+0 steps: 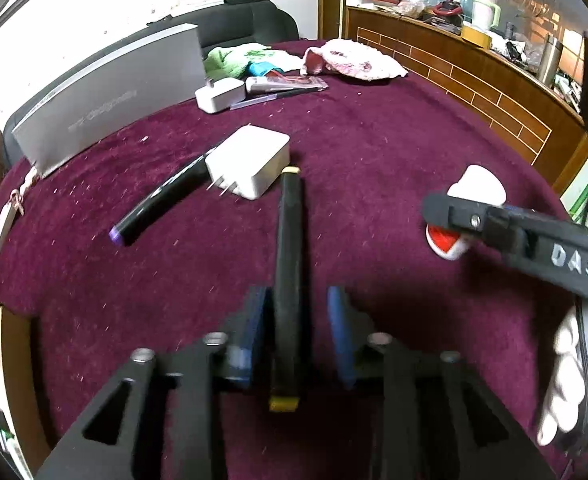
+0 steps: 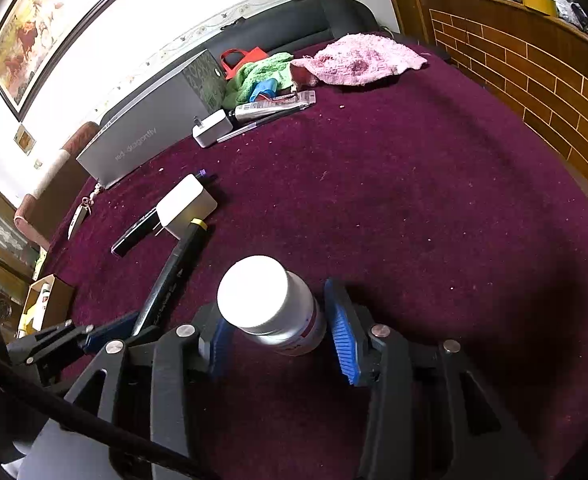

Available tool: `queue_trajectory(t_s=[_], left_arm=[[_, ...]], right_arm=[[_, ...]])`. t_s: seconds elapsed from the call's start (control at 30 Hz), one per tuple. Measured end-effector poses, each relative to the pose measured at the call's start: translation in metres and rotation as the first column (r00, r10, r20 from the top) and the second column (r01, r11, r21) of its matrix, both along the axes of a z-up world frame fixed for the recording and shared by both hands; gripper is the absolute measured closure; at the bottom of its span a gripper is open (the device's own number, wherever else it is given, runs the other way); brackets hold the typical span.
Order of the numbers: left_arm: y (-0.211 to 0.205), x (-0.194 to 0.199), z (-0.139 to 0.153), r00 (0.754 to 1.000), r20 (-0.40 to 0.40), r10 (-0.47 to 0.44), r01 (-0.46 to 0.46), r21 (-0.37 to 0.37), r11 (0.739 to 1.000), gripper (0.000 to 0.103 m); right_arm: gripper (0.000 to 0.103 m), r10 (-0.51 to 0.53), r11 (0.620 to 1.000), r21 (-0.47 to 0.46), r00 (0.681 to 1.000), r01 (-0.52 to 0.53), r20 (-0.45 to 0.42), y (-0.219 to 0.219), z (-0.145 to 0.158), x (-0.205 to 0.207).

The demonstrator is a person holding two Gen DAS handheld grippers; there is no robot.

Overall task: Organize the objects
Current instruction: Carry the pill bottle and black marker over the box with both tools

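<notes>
The left tongs (image 1: 300,334) stand apart around a black marker (image 1: 289,280) lying on the maroon desk (image 1: 374,152), its far tip just beside a white charger (image 1: 250,162). The right tongs (image 2: 280,338), also apart, flank an upright white-capped bottle (image 2: 272,304). A second marker (image 1: 158,200) lies against the charger's far side.

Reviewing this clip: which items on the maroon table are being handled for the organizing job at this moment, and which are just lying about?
In hand:
- yellow-capped marker, between the left gripper fingers
- white-lidded bottle, between the right gripper fingers

Lying about:
- purple-capped marker
- white charger
- smaller white plug
- grey box
- pink cloth
- green cloth
</notes>
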State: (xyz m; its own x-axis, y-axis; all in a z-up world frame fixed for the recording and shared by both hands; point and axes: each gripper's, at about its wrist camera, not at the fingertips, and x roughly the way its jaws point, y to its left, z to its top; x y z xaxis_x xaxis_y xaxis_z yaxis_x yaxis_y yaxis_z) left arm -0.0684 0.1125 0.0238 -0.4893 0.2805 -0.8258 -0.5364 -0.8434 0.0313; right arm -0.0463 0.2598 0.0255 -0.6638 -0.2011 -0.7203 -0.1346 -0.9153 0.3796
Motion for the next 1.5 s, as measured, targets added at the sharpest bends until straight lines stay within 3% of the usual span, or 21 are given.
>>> queue_trajectory(t_s=[0.27,0.33,0.6,0.8,0.97,1.27,1.5], left_arm=[[0.008,-0.002,-0.003,0.998,-0.055,0.017,-0.015,0.033,0.999,0.069],[0.002,0.000,0.000,0.999,-0.047,0.028,-0.026,0.040,0.999,0.091],[-0.034,0.024,0.020,0.997,-0.020,0.075,-0.071,0.144,0.987,0.092],[-0.064,0.063,0.043,0.991,-0.080,0.111,-0.097,0.158,0.983,0.092],[-0.100,0.097,0.064,0.977,-0.133,0.168,-0.143,0.180,0.973,0.092],[-0.168,0.131,0.078,0.947,-0.143,0.288,-0.249,0.240,0.938,0.091],[-0.204,0.149,0.081,0.925,-0.166,0.342,-0.289,0.275,0.917,0.091]], right_arm=[[0.058,0.010,1.000,-0.016,1.000,-0.010,0.003,0.000,-0.003,-0.003],[0.058,0.009,1.000,-0.006,1.000,-0.009,-0.001,-0.002,-0.003,-0.004],[0.065,0.000,1.000,-0.013,1.000,0.000,-0.008,0.001,-0.004,-0.002],[0.066,-0.005,0.998,-0.056,1.000,0.004,-0.014,0.007,-0.005,-0.001],[0.067,-0.005,0.999,-0.054,1.000,0.003,-0.022,0.006,-0.004,0.002],[0.069,-0.015,1.000,0.009,1.000,0.015,-0.016,-0.009,0.000,0.014],[0.069,0.046,0.994,-0.100,0.999,-0.046,-0.006,-0.032,0.014,0.050]])
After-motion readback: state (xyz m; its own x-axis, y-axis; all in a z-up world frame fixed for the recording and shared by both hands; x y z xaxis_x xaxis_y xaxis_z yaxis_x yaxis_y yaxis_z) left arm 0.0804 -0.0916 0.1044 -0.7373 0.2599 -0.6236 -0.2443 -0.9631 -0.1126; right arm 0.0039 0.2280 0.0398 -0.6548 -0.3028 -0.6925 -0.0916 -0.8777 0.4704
